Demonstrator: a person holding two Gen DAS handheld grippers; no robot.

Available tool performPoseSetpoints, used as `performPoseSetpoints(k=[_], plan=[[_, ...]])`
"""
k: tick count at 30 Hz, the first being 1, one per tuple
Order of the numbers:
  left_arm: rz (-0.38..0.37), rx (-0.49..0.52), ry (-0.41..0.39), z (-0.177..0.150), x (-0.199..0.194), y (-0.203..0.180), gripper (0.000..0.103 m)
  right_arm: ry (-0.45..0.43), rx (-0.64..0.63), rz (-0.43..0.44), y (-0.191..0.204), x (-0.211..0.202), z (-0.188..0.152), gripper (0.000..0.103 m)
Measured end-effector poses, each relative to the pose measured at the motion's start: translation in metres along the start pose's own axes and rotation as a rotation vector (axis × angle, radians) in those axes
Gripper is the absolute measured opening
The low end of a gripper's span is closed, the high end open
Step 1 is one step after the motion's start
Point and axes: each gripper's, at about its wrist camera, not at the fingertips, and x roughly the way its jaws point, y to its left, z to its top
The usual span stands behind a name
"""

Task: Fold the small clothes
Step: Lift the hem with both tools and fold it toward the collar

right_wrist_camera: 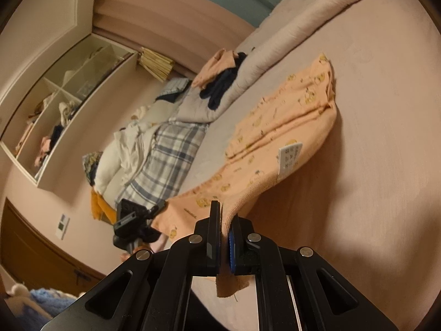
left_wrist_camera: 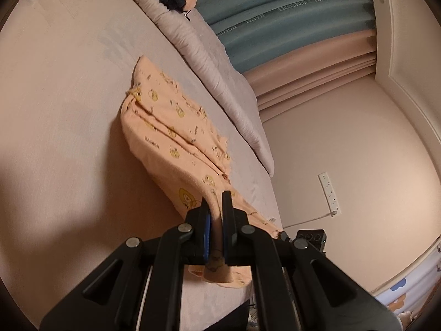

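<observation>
A small orange garment [left_wrist_camera: 168,127] printed with yellow cartoon figures lies across the pale pink bed [left_wrist_camera: 63,88]. Its near edge is lifted off the sheet. My left gripper [left_wrist_camera: 216,201] is shut on one corner of that edge, and cloth hangs down between and below its jaws. In the right wrist view the same orange garment [right_wrist_camera: 278,138] shows a white care label [right_wrist_camera: 289,157]. My right gripper [right_wrist_camera: 226,215] is shut on the other near corner. The far part of the garment rests on the bed [right_wrist_camera: 386,110], partly folded over itself.
A grey rolled duvet [left_wrist_camera: 209,63] runs along the bed's far side, with dark and orange clothes [right_wrist_camera: 220,80] on it. A plaid cloth and white laundry [right_wrist_camera: 154,149] lie beyond. Wall shelves [right_wrist_camera: 60,104], curtains [left_wrist_camera: 289,22] and a wall socket strip [left_wrist_camera: 329,190] surround the bed.
</observation>
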Motion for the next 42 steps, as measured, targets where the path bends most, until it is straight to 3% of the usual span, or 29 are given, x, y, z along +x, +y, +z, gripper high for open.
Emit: performPoseSetpoints(k=[10, 24, 37, 42], plan=[[-0.008, 0.006, -0.038, 0.041, 0.012, -0.005, 0.003, -0.052, -0.021, 0.006, 0.0, 0.009, 0.042, 0.009], [-0.01, -0.014, -0.055, 0.107, 0.055, 0.005, 0.003, -0.113, -0.037, -0.081, -0.022, 0.033, 0.106, 0.009], [0.051, -0.057, 0.007, 0.139, 0.111, 0.031, 0.003, -0.068, -0.023, -0.172, -0.05, 0.074, 0.144, 0.009], [0.013, -0.105, -0.033, 0.151, 0.117, 0.039, 0.003, -0.07, -0.014, -0.167, -0.053, 0.081, 0.152, 0.009]])
